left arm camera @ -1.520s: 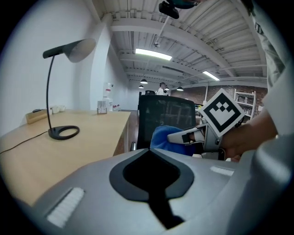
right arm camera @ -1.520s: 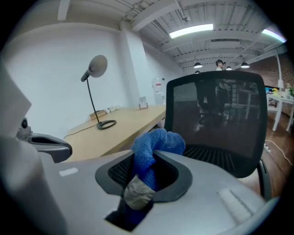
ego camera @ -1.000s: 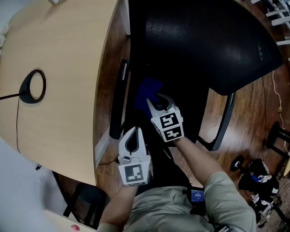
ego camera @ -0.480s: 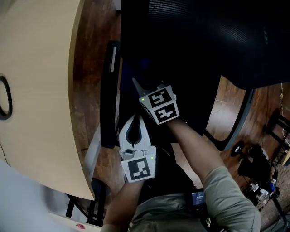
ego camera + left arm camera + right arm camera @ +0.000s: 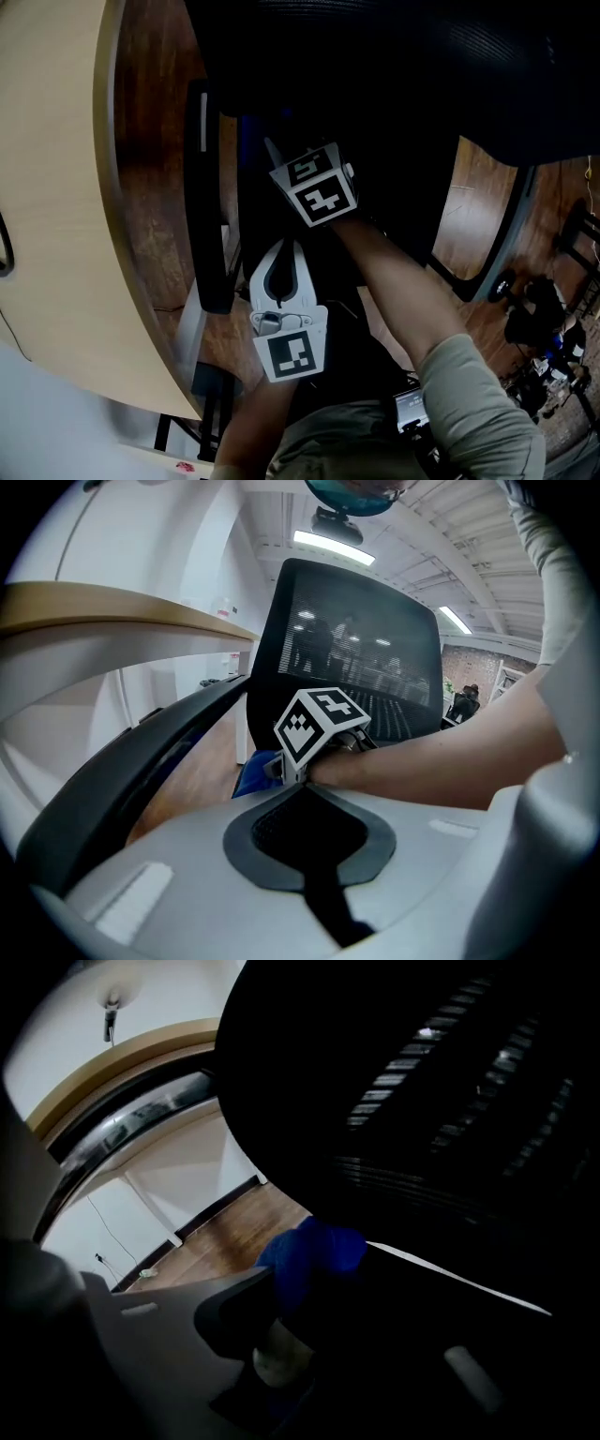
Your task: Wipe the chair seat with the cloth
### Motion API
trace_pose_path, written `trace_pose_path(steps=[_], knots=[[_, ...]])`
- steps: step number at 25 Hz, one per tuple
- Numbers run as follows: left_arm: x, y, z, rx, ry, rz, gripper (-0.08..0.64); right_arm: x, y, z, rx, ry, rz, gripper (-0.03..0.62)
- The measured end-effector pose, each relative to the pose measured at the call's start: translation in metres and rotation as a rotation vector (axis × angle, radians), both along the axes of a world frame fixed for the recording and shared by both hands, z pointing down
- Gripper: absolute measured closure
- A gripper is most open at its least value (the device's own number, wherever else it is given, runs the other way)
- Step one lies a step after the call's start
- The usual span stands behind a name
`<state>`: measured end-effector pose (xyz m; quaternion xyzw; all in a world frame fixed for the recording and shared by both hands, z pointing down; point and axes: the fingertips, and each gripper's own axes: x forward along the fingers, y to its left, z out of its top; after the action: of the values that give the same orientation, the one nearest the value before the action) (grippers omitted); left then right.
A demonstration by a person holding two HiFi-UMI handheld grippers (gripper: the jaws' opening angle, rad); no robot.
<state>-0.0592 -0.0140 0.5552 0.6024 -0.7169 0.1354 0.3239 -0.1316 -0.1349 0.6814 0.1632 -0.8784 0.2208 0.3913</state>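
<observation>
Right gripper (image 5: 276,155) is low over the black office chair, its marker cube facing up, and its jaws are pinched on the blue cloth (image 5: 310,1254). In the right gripper view the cloth bunches up from between the jaw tips and sits at the front-left part of the chair seat (image 5: 384,178), close beside the left armrest (image 5: 204,220). The left gripper view catches the same cloth as a blue corner poking out just under the right gripper's cube, with the mesh backrest (image 5: 361,658) rising upright behind it. The seat is very dark here, so it looks as if the cloth is down on the seat surface, but actual contact can't be confirmed. Left gripper (image 5: 281,247) sits nearer the person, just behind the right one and pointing the same way; its jaws are pressed together at the tips with nothing between them. It touches neither the cloth nor the right gripper. The person's right forearm (image 5: 398,295) reaches across the seat from the lower right. The pale wooden desk (image 5: 52,169) curves along the left, with a strip of brown wooden floor (image 5: 150,131) between it and the armrest.
</observation>
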Motion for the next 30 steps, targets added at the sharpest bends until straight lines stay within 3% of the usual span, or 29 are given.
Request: trace_pose_path(steps=[6, 20, 30], knots=[[0.023, -0.016, -0.004, 0.017, -0.003, 0.071, 0.554, 0.066, -0.027, 0.001, 0.019, 0.05, 0.112, 0.502], [0.093, -0.05, -0.012, 0.059, 0.016, 0.228, 0.554, 0.282, -0.089, -0.007, 0.073, 0.232, 0.51, 0.503], [0.127, -0.063, -0.005, 0.057, 0.012, 0.284, 0.554, 0.371, -0.094, -0.006, 0.062, 0.279, 0.718, 0.503]])
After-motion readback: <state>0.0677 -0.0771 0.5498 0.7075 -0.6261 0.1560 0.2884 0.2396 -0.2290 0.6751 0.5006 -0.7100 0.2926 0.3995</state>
